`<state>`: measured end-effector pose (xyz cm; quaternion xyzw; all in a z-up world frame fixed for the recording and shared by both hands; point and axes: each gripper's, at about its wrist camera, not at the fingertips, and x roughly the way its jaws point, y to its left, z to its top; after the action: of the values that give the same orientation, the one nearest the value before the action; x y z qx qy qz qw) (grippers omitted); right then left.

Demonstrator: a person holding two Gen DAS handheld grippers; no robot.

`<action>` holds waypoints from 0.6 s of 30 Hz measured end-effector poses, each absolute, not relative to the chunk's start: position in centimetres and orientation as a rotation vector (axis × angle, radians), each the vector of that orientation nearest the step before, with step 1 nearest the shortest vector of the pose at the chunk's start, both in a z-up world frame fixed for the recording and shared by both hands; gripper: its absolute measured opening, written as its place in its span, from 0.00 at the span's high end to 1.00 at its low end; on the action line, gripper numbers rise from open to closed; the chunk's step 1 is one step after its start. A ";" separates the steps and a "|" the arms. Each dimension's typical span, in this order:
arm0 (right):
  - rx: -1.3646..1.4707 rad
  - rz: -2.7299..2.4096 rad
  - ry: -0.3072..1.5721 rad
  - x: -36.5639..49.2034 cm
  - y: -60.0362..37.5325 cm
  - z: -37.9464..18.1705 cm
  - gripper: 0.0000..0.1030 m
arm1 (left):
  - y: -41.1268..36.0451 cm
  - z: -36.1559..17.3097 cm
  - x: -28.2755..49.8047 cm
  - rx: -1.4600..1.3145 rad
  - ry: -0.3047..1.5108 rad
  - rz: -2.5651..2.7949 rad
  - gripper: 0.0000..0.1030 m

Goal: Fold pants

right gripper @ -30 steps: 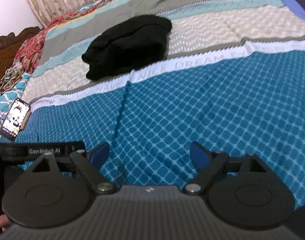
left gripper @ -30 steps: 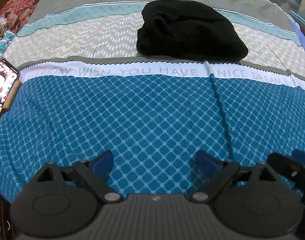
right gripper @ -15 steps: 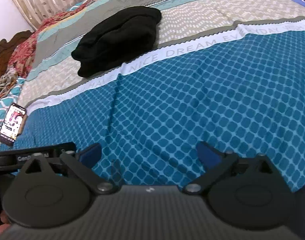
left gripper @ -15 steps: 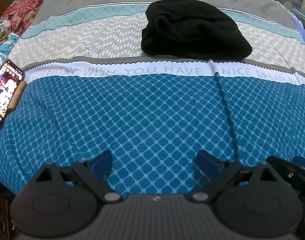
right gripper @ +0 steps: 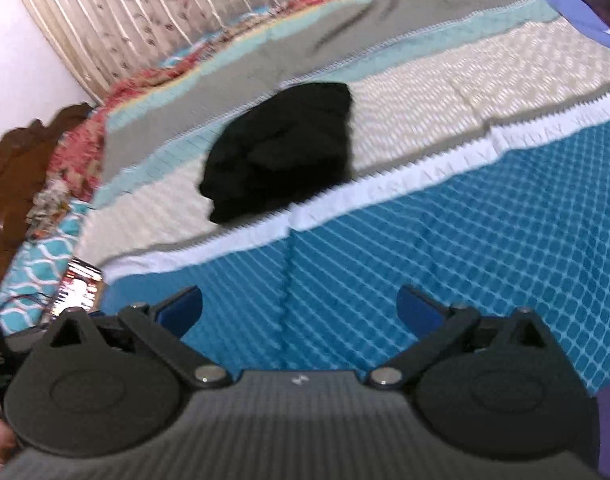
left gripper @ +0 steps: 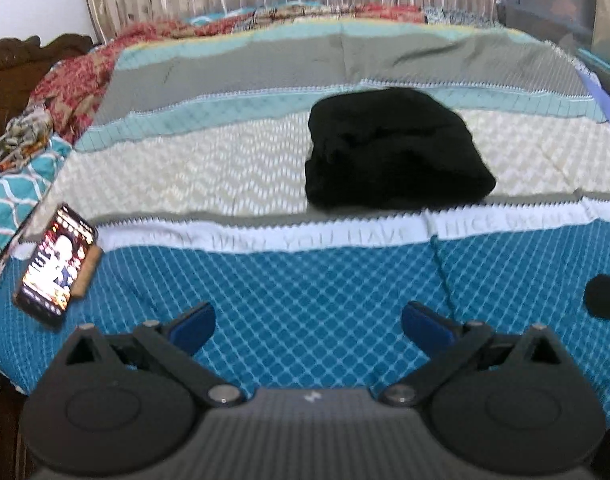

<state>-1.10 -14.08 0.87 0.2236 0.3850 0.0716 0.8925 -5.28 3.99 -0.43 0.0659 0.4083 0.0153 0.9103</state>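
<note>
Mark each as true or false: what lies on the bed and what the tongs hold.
1. The folded black pants lie on the patterned bedsheet. True.
2. The left tongs grip the pants. False: open, nothing between them.
3. A lit phone lies at the bed's left edge. True.
4. The right tongs are shut. False: open and empty.
5. The pants cover the phone. False: they lie well apart.

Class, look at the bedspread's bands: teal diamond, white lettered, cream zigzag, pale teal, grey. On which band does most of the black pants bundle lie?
The cream zigzag band: the black pants lie mostly there, top edge reaching the pale teal band, just beyond the white lettered band.
</note>
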 end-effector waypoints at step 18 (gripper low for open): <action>0.407 0.222 0.817 -2.0 -12.0 1.8 0.00 | 3.7 1.4 -6.5 0.179 0.767 0.050 0.00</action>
<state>-2.01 -12.04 1.81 0.1959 0.3935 0.1069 0.8918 -6.49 3.72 1.42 0.0871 0.3738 0.0242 0.9231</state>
